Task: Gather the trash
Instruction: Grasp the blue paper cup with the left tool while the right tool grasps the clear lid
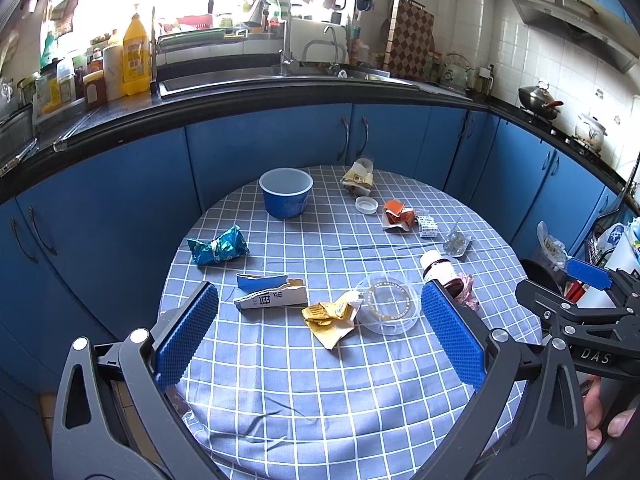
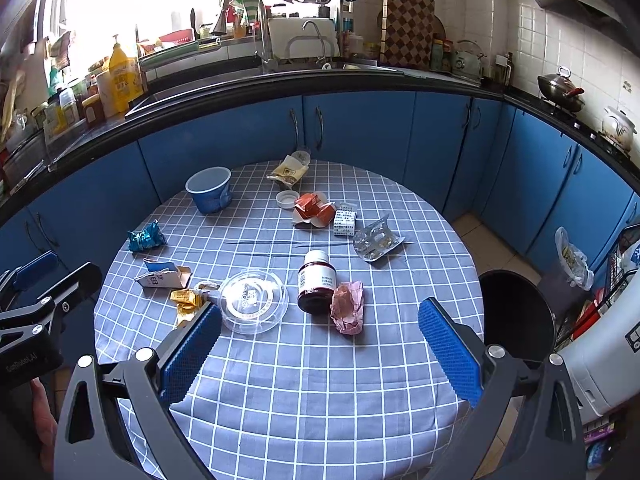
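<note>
Trash lies scattered on a round table with a blue checked cloth (image 1: 304, 364) (image 2: 312, 380). There is a teal foil bag (image 1: 218, 247) (image 2: 146, 237), a torn carton (image 1: 272, 293) (image 2: 162, 276), a yellow wrapper (image 1: 330, 316) (image 2: 185, 299), a clear lid (image 1: 389, 304) (image 2: 254, 301), a dark pill bottle (image 1: 440, 270) (image 2: 317, 282), a pink crumpled paper (image 2: 348, 307), an orange wrapper (image 1: 397, 215) (image 2: 314, 208) and a blister pack (image 2: 378, 242). My left gripper (image 1: 320, 336) is open above the near edge, empty. My right gripper (image 2: 320, 348) is open and empty too.
A blue cup (image 1: 285, 192) (image 2: 210, 189) stands at the table's far side, next to a white cap (image 1: 366, 205) and a crushed packet (image 1: 357, 179). A black bin (image 2: 516, 312) stands on the floor to the right. Blue cabinets (image 1: 264, 140) curve behind.
</note>
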The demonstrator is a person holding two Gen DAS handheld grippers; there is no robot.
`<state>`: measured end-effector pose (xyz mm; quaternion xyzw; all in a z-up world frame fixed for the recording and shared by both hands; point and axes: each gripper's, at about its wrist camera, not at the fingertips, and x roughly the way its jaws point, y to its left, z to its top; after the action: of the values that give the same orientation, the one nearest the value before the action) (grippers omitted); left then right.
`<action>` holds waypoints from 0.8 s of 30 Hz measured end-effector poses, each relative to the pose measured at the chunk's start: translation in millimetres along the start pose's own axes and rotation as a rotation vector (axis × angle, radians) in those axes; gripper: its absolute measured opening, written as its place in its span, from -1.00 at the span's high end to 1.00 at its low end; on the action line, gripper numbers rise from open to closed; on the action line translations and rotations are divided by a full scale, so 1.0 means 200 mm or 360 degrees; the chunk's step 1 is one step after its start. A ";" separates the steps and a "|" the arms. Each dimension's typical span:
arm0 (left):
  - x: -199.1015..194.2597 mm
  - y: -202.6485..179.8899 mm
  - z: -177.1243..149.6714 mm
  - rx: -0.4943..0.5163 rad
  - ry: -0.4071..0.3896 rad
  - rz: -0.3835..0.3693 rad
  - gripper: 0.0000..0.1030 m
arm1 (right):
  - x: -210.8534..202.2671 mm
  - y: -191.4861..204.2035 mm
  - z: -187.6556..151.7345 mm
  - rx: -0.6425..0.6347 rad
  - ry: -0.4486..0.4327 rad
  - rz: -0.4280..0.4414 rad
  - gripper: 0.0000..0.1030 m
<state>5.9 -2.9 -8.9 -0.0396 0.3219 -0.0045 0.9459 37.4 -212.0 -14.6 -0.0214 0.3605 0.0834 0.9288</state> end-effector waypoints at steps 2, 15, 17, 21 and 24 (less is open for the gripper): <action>0.02 0.01 0.00 -0.0003 0.0007 0.0007 -0.94 | 0.02 0.00 0.00 -0.0002 0.0011 -0.0001 -0.86; 0.22 0.11 -0.10 -0.0024 0.0088 0.0041 -0.94 | 0.24 0.06 -0.07 -0.0063 0.0101 0.0072 -0.86; 0.29 0.14 -0.12 -0.0044 0.0139 0.0038 -0.94 | 0.30 0.10 -0.09 -0.0084 0.0130 0.0131 -0.86; 0.42 0.21 -0.15 -0.0105 0.0256 -0.0003 -0.94 | 0.41 0.18 -0.11 -0.0127 0.0202 0.0225 -0.86; 0.50 0.25 -0.17 -0.0139 0.0309 -0.0010 -0.94 | 0.49 0.22 -0.11 -0.0141 0.0251 0.0285 -0.86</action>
<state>63.4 40.7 -99.6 -0.0813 0.4117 0.0030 0.9077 86.8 -157.4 -96.8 -0.0366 0.4290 0.1799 0.8845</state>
